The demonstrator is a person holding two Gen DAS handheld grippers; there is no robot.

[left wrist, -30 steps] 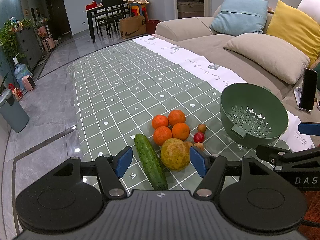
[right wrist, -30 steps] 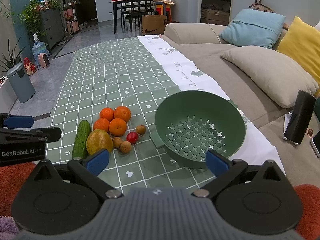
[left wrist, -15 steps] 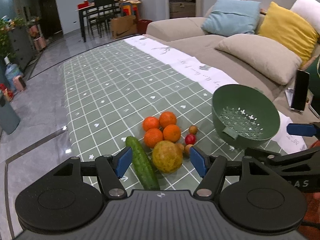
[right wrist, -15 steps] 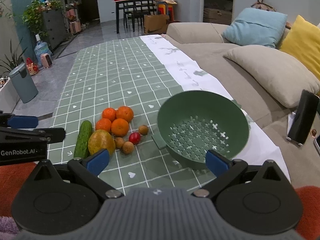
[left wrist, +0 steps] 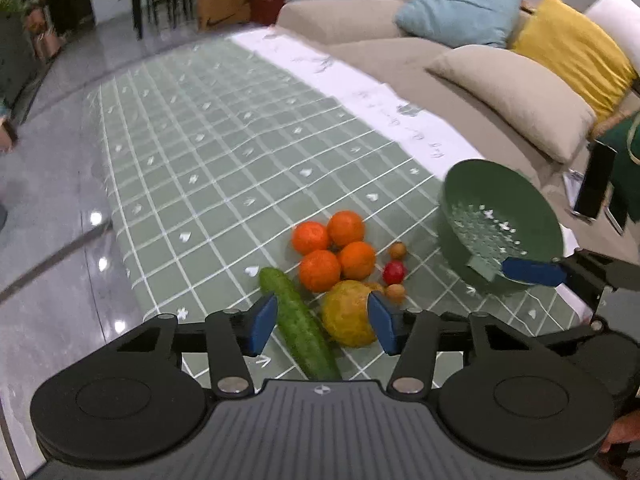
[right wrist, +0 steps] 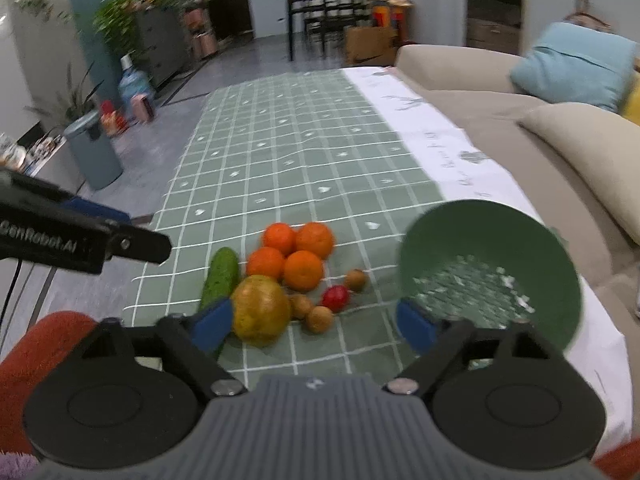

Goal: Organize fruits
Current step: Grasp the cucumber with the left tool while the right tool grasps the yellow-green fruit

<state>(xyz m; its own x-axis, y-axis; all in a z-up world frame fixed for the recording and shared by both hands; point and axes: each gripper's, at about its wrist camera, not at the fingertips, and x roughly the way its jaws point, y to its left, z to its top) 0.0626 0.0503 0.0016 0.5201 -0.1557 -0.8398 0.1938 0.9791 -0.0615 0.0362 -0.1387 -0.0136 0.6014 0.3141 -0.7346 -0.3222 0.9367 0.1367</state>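
Here the fruit lies in one tight cluster on the green checked tablecloth (left wrist: 224, 168), which makes it easy to pick pieces off one by one: four oranges (left wrist: 334, 250) packed together, a cucumber (left wrist: 298, 326) lying lengthwise on their left, a large yellow-green mango (left wrist: 348, 314) touching the near oranges, and a small red fruit (left wrist: 394, 272) with a few little brown ones just to the right. The green colander (left wrist: 500, 224) stands near the cluster's right side, apparently empty, and is the likely place for the fruit to go.

The left gripper (left wrist: 322, 322) hangs low over the near end of the pile with its fingers spread, the cucumber and mango showing between them; it grips nothing. Such a stance suits a first pick of either piece, though which one it is aiming at cannot be told.

The right gripper (right wrist: 314, 322) is likewise spread wide and empty, its left pad near the mango and its right pad against the colander's near rim in the view. Its position between pile and colander suggests it is ready to pick fruit or steady the bowl. No fruit appears sorted yet
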